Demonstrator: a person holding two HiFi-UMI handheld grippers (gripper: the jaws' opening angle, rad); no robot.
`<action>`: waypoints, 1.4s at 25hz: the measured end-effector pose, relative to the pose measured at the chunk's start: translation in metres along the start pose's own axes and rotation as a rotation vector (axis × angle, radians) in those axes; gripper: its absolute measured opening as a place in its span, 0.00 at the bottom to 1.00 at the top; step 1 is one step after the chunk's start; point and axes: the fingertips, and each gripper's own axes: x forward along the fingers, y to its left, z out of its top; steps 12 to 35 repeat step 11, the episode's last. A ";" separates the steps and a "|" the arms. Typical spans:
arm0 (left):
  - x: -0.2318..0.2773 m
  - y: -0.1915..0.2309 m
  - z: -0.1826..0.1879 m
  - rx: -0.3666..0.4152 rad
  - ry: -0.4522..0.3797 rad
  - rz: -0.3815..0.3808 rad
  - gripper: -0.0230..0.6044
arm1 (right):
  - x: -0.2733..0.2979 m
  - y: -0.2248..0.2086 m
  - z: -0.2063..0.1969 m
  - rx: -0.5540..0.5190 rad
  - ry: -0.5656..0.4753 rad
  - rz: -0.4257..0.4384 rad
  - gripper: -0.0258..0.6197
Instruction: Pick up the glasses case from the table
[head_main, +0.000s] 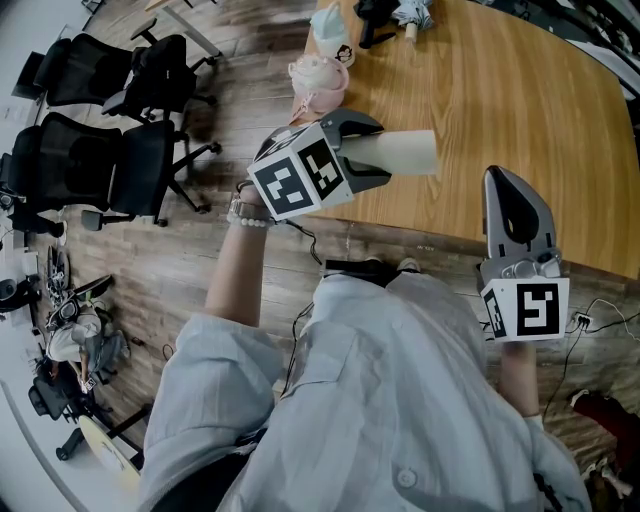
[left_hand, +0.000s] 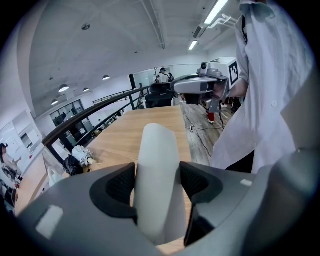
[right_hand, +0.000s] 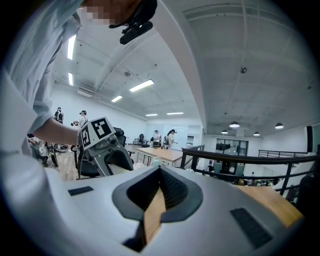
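Note:
A pale cream glasses case (head_main: 402, 154) is held in the air over the near edge of the wooden table (head_main: 520, 110), with my left gripper (head_main: 372, 152) shut on it. In the left gripper view the glasses case (left_hand: 158, 170) stands out between the two dark pads and points along the table (left_hand: 125, 135). My right gripper (head_main: 516, 208) hangs at the right over the table's near edge, jaws shut with nothing between them. In the right gripper view my right gripper (right_hand: 161, 186) shows its pads meeting, and the left gripper's marker cube (right_hand: 95, 132) shows at left.
A pink bag (head_main: 318, 82) and a white cup-like thing (head_main: 330, 30) sit at the table's left end, dark items (head_main: 385, 15) beyond. Black office chairs (head_main: 110, 140) stand on the wood floor at left. Cables (head_main: 600, 310) lie on the floor at right.

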 end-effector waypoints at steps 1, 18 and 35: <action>0.000 0.000 0.000 0.002 -0.002 0.000 0.49 | 0.000 0.000 0.000 0.001 0.001 -0.002 0.04; 0.002 0.002 -0.001 0.011 -0.007 -0.009 0.49 | 0.004 0.003 -0.003 -0.009 0.008 0.003 0.04; 0.002 0.002 -0.001 0.011 -0.007 -0.009 0.49 | 0.004 0.003 -0.003 -0.009 0.008 0.003 0.04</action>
